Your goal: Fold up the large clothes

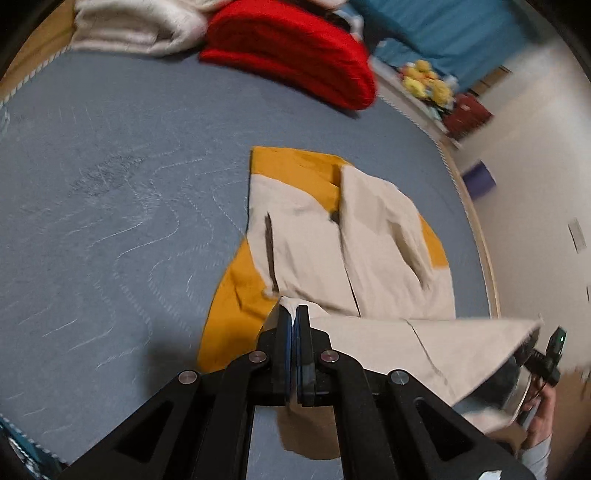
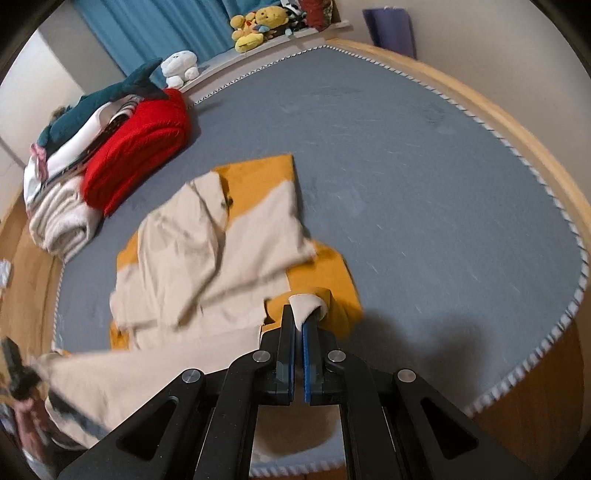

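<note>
A large cream and mustard-yellow jacket lies spread on the grey-blue mattress. My left gripper is shut on a cream corner of its near hem, lifted off the bed. From there the hem stretches taut to the right, where the other gripper shows with a hand under it. In the right wrist view the same jacket lies ahead, and my right gripper is shut on the other cream hem corner, by a yellow panel. The hem runs left from it towards the left gripper, which is blurred.
A folded red blanket and cream blanket sit stacked at the far side of the mattress, with a plush shark on top. Plush toys line a shelf by blue curtains. The wooden bed frame rims the mattress.
</note>
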The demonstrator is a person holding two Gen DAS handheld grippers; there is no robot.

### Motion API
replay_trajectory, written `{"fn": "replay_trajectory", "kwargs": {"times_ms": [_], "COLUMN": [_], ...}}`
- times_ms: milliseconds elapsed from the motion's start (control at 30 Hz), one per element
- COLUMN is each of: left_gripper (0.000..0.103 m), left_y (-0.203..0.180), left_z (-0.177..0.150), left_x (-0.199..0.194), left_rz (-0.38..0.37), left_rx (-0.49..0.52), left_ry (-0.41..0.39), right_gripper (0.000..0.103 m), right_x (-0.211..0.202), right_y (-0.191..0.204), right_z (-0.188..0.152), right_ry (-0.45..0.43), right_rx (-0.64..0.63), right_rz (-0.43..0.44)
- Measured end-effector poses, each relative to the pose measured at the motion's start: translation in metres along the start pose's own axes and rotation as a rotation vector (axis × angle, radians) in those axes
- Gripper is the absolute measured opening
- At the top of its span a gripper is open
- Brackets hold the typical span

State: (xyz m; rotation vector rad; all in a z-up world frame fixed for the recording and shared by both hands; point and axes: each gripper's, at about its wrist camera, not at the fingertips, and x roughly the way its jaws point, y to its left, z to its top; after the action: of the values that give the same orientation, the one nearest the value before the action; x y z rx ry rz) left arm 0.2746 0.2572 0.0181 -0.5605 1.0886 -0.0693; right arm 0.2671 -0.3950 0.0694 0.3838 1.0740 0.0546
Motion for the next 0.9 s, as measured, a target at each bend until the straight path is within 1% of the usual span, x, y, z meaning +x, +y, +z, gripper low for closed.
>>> {"fn": "replay_trajectory", "kwargs": {"times_ms": [33, 100, 167, 233, 267, 333, 400, 467, 500, 533, 567, 600, 633, 667, 733, 767, 800, 867, 900], "left_gripper": [0.000, 0.000, 0.000, 0.000, 0.000, 0.001, 0.007, 0.008, 0.012, 0.015, 0.020, 0.024, 0.024, 0.024, 0.024, 0.026, 0.029, 0.031, 0.031], "left_y": [0.003, 0.010, 0.019, 0.026, 0.030, 0.037, 0.046, 0.055, 0.062, 0.065, 0.068, 0.069, 0.068, 0.068, 0.065, 0.063, 0.061, 0.058, 0.057], "left_z": [0.011, 0.025, 0.033, 0.036, 0.037, 0.038, 0.042, 0.045, 0.047, 0.051, 0.053, 0.056, 0.058, 0.058, 0.055, 0.052, 0.047, 0.040, 0.037], "left_x": [0.015, 0.042, 0.062, 0.080, 0.090, 0.101, 0.106, 0.102, 0.096, 0.093, 0.083, 0.075, 0.070, 0.064, 0.062, 0.064, 0.069, 0.079, 0.082], "left_rz": [0.018, 0.046, 0.042, 0.056, 0.070, 0.072, 0.050, -0.015, -0.055, -0.070, -0.086, -0.088, -0.080, -0.059, -0.030, -0.022, -0.006, 0.038, 0.060], "left_rx": [-0.023, -0.053, -0.097, -0.113, -0.129, -0.164, -0.221, -0.295, -0.340, -0.356, -0.364, -0.351, -0.335, -0.298, -0.234, -0.206, -0.170, -0.114, -0.091], "left_ry": [0.007, 0.021, 0.038, 0.055, 0.067, 0.087, 0.092, 0.089, 0.083, 0.074, 0.052, 0.029, 0.016, 0.003, 0.007, 0.019, 0.044, 0.077, 0.083], "right_gripper": [0.003, 0.003, 0.003, 0.003, 0.003, 0.003, 0.004, 0.005, 0.005, 0.011, 0.012, 0.013, 0.013, 0.014, 0.016, 0.022, 0.026, 0.050, 0.052], "right_x": [0.018, 0.048, 0.078, 0.111, 0.120, 0.150, 0.168, 0.180, 0.185, 0.187, 0.186, 0.183, 0.178, 0.169, 0.158, 0.152, 0.152, 0.157, 0.162], "right_y": [0.005, 0.011, 0.017, 0.018, 0.018, 0.014, 0.011, 0.007, 0.006, 0.005, 0.003, 0.000, -0.002, -0.004, -0.007, -0.008, -0.008, -0.006, -0.005], "right_z": [0.020, 0.044, 0.063, 0.076, 0.078, 0.087, 0.092, 0.097, 0.100, 0.104, 0.107, 0.111, 0.112, 0.116, 0.116, 0.113, 0.109, 0.098, 0.092], "right_ry": [0.003, 0.011, 0.010, 0.011, 0.016, 0.045, 0.069, 0.087, 0.096, 0.099, 0.094, 0.077, 0.062, 0.021, -0.031, -0.055, -0.055, -0.030, -0.009], "right_rx": [-0.006, -0.008, -0.010, -0.005, -0.002, 0.024, 0.061, 0.091, 0.104, 0.124, 0.139, 0.155, 0.159, 0.152, 0.127, 0.106, 0.085, 0.031, 0.003], "right_rz": [0.000, -0.007, -0.007, -0.005, -0.003, -0.002, 0.005, 0.021, 0.026, 0.049, 0.063, 0.079, 0.084, 0.078, 0.059, 0.040, 0.031, 0.022, 0.011]}}
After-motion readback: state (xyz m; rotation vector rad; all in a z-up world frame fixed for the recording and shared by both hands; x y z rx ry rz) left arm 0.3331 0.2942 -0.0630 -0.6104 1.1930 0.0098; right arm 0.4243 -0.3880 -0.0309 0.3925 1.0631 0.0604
